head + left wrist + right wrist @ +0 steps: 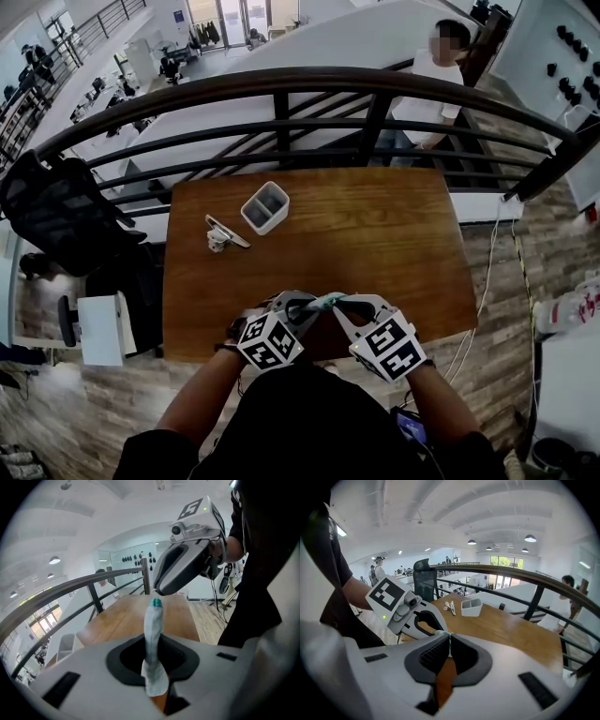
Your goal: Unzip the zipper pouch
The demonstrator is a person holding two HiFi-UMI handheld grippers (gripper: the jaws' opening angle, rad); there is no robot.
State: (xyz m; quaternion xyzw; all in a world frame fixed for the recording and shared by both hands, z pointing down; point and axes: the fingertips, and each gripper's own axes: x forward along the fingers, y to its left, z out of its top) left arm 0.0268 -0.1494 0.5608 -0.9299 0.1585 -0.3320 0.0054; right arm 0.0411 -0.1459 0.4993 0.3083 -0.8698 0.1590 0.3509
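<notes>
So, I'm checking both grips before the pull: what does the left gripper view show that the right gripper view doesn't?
Only the left gripper view: the pale pouch upright, clamped in its jaws, teal end meeting the right gripper. Only the right gripper view: its jaws shut on a thin teal edge, the white holder, the left gripper. Both: wooden table, railing.

The zipper pouch (153, 634), pale grey cloth (teal at one end), stretches edge-on between left tongs (153, 644) and right tongs (449, 638).

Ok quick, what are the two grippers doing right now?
Left gripper: closed on the pouch.
Right gripper: closed on the pouch too, at its teal end.
</notes>
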